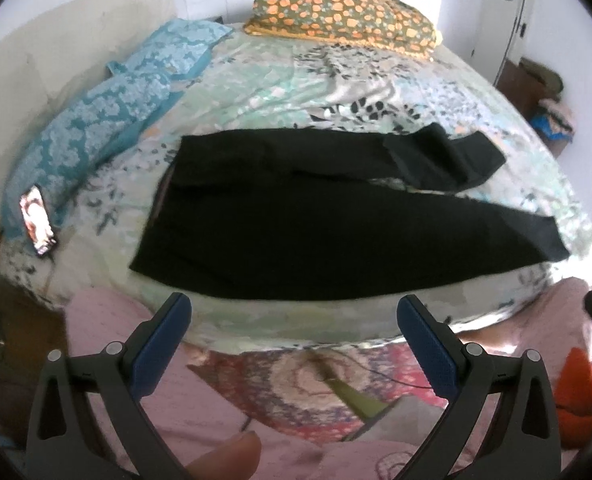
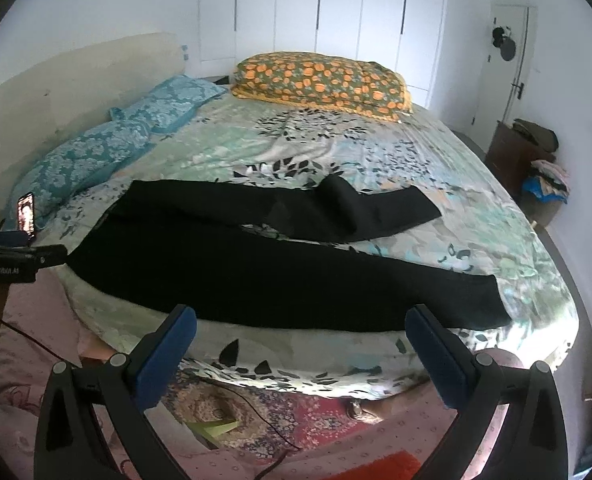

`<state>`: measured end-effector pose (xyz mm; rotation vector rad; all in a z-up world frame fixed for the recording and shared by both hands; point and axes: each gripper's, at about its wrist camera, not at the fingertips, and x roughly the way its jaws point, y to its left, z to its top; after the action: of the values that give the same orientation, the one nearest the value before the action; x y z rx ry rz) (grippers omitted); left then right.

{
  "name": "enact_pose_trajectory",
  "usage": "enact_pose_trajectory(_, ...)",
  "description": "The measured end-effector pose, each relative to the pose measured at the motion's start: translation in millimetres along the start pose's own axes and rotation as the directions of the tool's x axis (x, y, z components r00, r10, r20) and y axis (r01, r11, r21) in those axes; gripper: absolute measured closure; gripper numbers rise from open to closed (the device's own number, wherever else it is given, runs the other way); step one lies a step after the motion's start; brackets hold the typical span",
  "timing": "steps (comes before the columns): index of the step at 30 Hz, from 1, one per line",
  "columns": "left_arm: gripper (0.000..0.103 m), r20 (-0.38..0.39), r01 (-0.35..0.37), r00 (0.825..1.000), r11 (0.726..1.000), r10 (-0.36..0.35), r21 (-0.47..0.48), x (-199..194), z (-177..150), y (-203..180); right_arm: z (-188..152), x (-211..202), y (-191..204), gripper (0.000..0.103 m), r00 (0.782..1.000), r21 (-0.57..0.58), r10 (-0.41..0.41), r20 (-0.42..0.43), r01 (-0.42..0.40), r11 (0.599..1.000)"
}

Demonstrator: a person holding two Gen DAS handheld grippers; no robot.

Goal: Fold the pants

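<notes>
Pants (image 1: 296, 232) lie spread on the bed (image 1: 376, 80), legs apart, near its front edge within reach. Left gripper (image 1: 293, 320) and right gripper (image 2: 300, 330) hover short of it, both spread, empty.

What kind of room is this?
Most likely a bedroom: a wide bed with a floral sheet, blue patterned pillows, and tall white wardrobe doors behind it.
</notes>
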<state>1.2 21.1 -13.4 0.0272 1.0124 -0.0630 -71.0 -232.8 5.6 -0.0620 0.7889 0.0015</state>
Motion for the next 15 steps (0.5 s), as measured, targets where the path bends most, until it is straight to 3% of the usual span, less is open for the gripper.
enact_pose_trajectory(15, 0.0, 0.017, 0.049, 0.999, 0.999, -0.05, 0.019, -3.7, -2.6, -3.6, 2.0, -0.9, 4.4, 0.0, 1.0, -0.024, 0.016, -0.002, -0.016, 1.0)
